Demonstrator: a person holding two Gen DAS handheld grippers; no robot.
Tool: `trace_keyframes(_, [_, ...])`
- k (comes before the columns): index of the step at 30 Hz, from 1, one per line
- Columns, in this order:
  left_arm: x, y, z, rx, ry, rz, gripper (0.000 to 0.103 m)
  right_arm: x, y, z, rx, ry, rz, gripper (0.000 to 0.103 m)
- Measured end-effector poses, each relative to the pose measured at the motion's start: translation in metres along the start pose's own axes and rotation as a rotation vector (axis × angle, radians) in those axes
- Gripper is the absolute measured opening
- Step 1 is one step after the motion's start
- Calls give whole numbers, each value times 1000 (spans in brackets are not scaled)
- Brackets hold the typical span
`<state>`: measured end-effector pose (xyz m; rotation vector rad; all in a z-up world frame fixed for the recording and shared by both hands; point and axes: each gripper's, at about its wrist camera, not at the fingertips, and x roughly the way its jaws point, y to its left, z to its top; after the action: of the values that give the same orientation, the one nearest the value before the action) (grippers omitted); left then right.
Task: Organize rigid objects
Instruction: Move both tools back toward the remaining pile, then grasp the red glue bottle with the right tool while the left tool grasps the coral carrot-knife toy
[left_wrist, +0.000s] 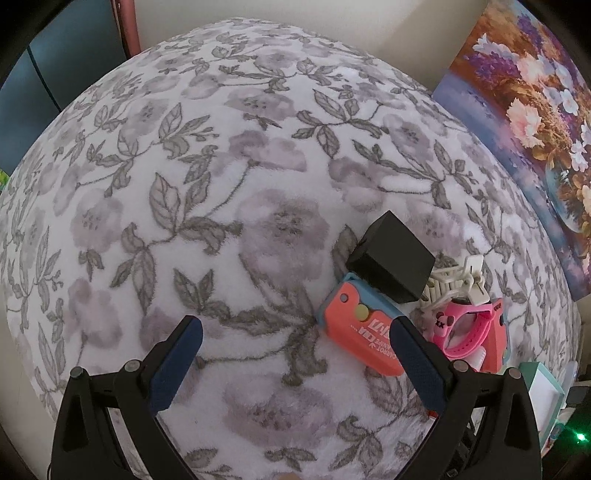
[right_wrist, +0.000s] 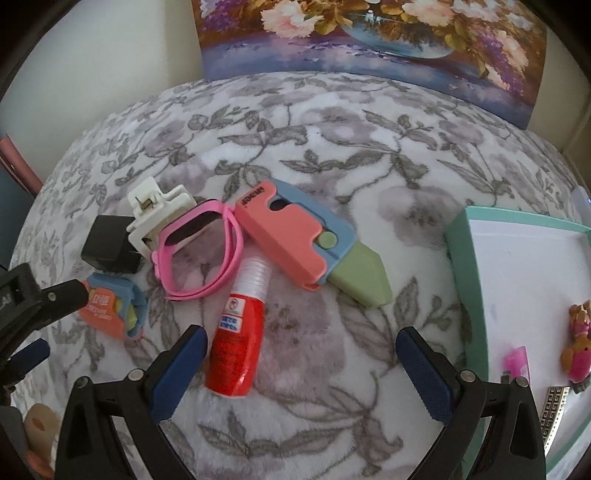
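Soft dim indoor light, faint shadows, strong fisheye bending, dark vignetted corners, slightly soft focus

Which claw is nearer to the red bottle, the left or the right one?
Right. The red bottle lies beside the right claw's left finger; the left claw is further left, near the small orange cutter.

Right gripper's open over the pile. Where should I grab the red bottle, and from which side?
Grip the red bottle across its wide lower body, coming straight down from above. It lies flat, base toward the right gripper; its white neck is tucked by the pink glasses, so avoid that end.
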<state>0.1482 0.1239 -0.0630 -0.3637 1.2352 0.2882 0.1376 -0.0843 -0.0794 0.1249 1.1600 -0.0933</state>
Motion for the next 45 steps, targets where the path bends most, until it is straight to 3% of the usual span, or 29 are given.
trace_keyframes(8, [5, -3, 1, 10, 9, -5, 101, 7, 4, 4, 1, -5, -37, 103])
trace_keyframes(12, [8, -3, 1, 13, 18, 0, 101, 5, -5, 8, 29, -9, -11, 99])
trace_keyframes(20, [9, -3, 0, 16, 19, -5, 101, -3, -15, 8, 36, -18, -22, 72])
trace_keyframes(25, [11, -6, 1, 29, 30, -8, 101, -7, -14, 9, 9, -25, -3, 62])
trace_keyframes(29, [14, -9, 1, 36, 37, -5, 101, -9, -9, 7, -26, -23, 25, 44])
trace_keyframes(32, [14, -9, 0, 39, 37, -8, 101, -9, -3, 6, -57, -16, 43, 38])
trace_keyframes(45, [15, -16, 1, 78, 24, -43, 101, -15, -10, 8, -35, -12, 122, 34])
